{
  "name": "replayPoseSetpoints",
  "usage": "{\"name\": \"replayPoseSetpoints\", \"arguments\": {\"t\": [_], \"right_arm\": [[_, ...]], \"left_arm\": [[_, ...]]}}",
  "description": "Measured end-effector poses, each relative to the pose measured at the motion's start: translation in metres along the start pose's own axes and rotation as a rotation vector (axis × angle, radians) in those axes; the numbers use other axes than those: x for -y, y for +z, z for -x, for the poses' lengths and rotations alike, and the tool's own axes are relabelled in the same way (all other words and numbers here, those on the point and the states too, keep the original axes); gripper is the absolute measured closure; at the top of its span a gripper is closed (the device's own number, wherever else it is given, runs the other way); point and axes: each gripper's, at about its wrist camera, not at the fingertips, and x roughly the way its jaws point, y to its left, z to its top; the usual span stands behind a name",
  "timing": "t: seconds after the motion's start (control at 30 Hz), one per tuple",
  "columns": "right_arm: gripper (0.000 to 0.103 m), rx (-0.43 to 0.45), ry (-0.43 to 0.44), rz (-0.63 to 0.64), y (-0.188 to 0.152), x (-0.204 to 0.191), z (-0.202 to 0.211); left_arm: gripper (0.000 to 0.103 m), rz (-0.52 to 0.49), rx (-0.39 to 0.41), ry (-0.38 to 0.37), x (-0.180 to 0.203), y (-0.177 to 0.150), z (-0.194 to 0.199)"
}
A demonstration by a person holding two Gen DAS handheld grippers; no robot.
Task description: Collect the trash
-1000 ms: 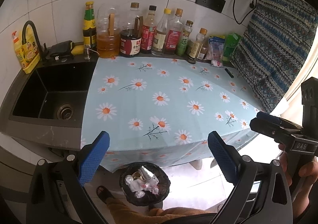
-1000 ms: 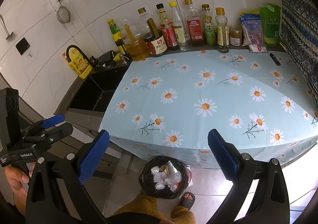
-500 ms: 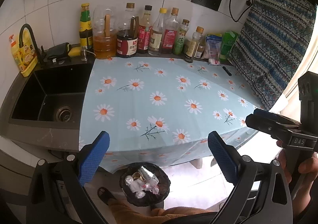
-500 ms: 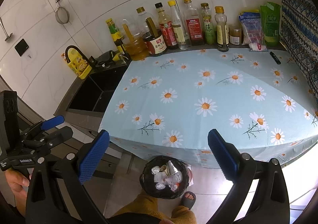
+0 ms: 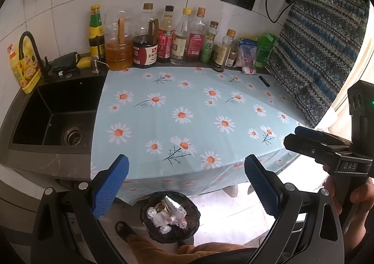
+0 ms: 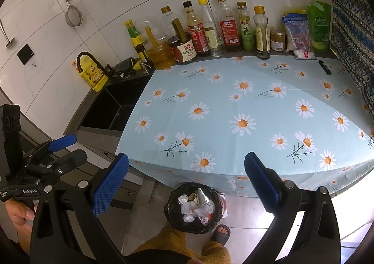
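Bench (image 5: 77,165) takes up most of both views, w/ a light blue daisy tablecloth (image 5: 187,109) spread over it and hanging off the front edge. Nothing loose on the cloth that I can see except a small black pen-like thing (image 5: 264,81) near the far right corner. Black sink (image 5: 50,119) sits to the left of the cloth, w/ a yellow soap bottle (image 5: 23,69) beside the tap. Along the back wall there's a row of sauce & oil bottles (image 5: 163,39), then a couple of bags at the right end.

Bin (image 5: 170,214) is on the floor just in front of the bench, black, packed w/ crumpled white wrappers and paper bits, so the trash (image 5: 167,216) is in there. Person's sandaled foot (image 6: 221,232) is right beside it.

Left gripper (image 5: 185,185) is held above the bin, jaws wide open, nothing between them. Right gripper (image 6: 185,184) same deal: jaws spread wide, empty, bin showing in the gap. Each one shows up at the edge of the other's view, gripped by a hand (image 6: 19,211), and from that side angle the blue pads look close together, can't tell more.
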Motion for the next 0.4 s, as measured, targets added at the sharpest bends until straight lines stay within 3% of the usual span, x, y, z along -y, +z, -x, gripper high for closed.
{"name": "replayPoseSetpoints", "arguments": {"t": [0.4], "right_arm": [[0.005,-0.008,0.004,-0.001,-0.0004,0.0016,-0.0029]], "left_arm": [[0.007,0.022,-0.012,0.003,-0.0036,-0.0010,-0.0037]]}}
